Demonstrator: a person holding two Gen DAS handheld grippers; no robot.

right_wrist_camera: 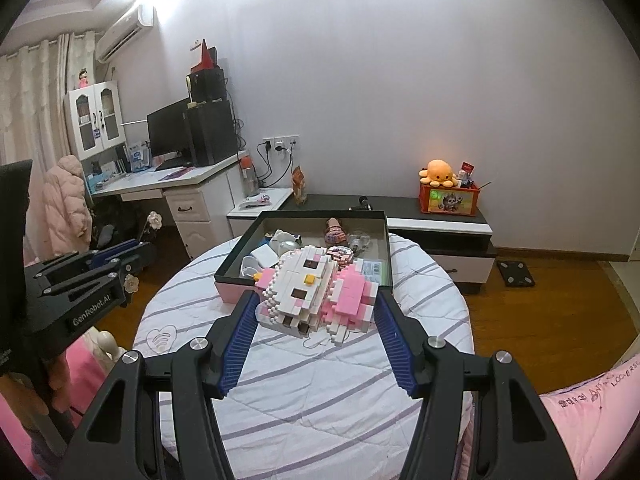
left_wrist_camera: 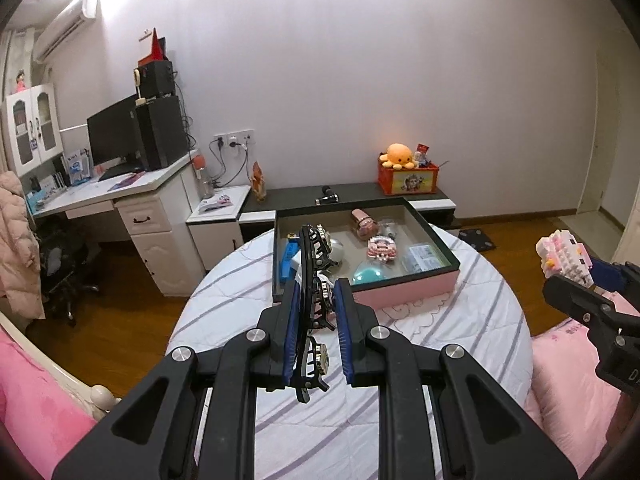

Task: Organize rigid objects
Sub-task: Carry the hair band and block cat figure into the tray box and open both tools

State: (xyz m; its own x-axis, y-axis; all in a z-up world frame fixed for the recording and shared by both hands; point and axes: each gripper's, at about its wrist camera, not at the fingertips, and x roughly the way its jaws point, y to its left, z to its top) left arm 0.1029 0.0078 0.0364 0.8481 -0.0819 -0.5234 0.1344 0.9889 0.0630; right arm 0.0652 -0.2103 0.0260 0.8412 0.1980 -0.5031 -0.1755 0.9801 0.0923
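Note:
My left gripper (left_wrist_camera: 318, 292) is shut on a long black hair clip (left_wrist_camera: 310, 300) with gold ornaments, held upright above the round table. My right gripper (right_wrist_camera: 316, 300) is shut on a pink and white brick-built figure (right_wrist_camera: 316, 296), held above the table just short of the box. The same figure shows in the left wrist view (left_wrist_camera: 564, 258) at the far right. An open box (left_wrist_camera: 404, 292) with pink sides and a dark rim sits at the table's far side and holds several small items. It also shows in the right wrist view (right_wrist_camera: 232, 292).
The round table (right_wrist_camera: 304, 392) has a white striped cloth. Pink bedding (left_wrist_camera: 568, 376) lies to the right and left. Behind are a white desk (left_wrist_camera: 132, 196) with a monitor, a low dark cabinet (left_wrist_camera: 352, 192) and an orange toy box (left_wrist_camera: 408, 178).

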